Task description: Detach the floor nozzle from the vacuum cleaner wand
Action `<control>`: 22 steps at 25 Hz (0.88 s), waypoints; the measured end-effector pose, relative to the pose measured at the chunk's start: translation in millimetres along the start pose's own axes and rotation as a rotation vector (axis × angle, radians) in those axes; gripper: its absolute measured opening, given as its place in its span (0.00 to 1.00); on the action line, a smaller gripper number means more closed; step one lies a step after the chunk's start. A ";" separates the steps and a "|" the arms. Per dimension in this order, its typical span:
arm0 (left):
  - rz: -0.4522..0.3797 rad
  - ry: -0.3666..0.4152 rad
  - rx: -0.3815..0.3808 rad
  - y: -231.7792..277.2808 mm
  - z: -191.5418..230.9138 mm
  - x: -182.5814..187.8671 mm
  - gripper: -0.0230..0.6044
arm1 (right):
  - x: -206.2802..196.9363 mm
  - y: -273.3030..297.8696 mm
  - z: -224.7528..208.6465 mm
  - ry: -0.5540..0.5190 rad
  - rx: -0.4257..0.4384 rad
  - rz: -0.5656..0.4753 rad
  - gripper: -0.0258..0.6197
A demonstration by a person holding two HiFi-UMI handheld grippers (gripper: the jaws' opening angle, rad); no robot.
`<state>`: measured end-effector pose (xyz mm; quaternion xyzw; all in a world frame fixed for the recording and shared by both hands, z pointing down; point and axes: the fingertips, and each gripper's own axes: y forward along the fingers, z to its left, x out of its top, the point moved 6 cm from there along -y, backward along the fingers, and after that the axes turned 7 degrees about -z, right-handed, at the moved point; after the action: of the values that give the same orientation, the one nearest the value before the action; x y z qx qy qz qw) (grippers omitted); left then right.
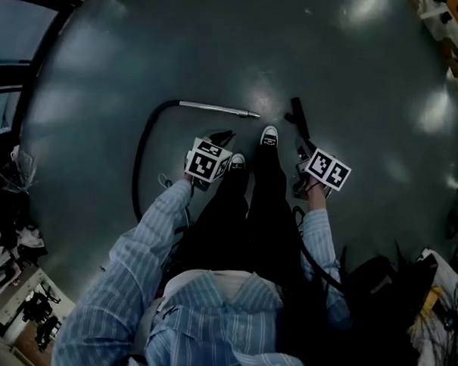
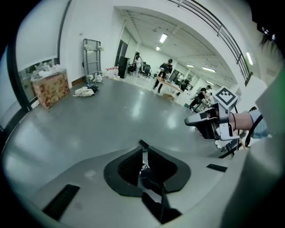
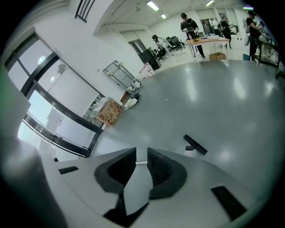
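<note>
In the head view the vacuum's metal wand (image 1: 217,108) lies on the grey floor, its black hose (image 1: 143,152) curving down to the left. The black floor nozzle (image 1: 298,119) lies apart from the wand's tip, to its right; it also shows in the right gripper view as the floor nozzle (image 3: 195,144). Both grippers are held up above the floor in front of the person. My left gripper (image 1: 219,138) (image 2: 143,149) has its jaws nearly together with nothing between them. My right gripper (image 1: 301,153) (image 3: 141,158) also holds nothing, only a narrow gap showing.
The person's shoes (image 1: 270,135) stand between wand and nozzle. A cardboard box (image 2: 51,87) (image 3: 109,112) and a metal cart (image 2: 91,55) stand by the glass wall. People work at tables (image 2: 167,82) far off. Clutter lines the floor's edges (image 1: 14,237), and a black bag (image 1: 376,283) sits at the right.
</note>
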<state>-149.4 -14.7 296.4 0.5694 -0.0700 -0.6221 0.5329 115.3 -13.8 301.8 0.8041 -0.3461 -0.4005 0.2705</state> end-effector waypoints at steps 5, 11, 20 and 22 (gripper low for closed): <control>-0.144 -0.156 0.088 -73.7 -0.3 0.0 0.07 | -5.3 -50.7 37.4 -0.030 0.028 -0.031 0.16; -0.283 -0.230 0.105 -127.3 -21.6 10.2 0.06 | -10.9 -118.5 49.7 0.032 0.013 -0.109 0.17; -0.347 -0.311 0.097 -170.1 -93.2 -20.6 0.06 | -42.4 -177.5 69.1 -0.089 0.103 -0.044 0.17; -0.346 -0.294 0.093 -173.1 -114.9 -31.7 0.06 | -53.0 -187.2 70.0 -0.131 0.136 -0.026 0.16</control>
<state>-167.2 141.6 157.1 0.5001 -0.0769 -0.7766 0.3753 97.4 131.1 155.4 0.7970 -0.3790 -0.4314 0.1870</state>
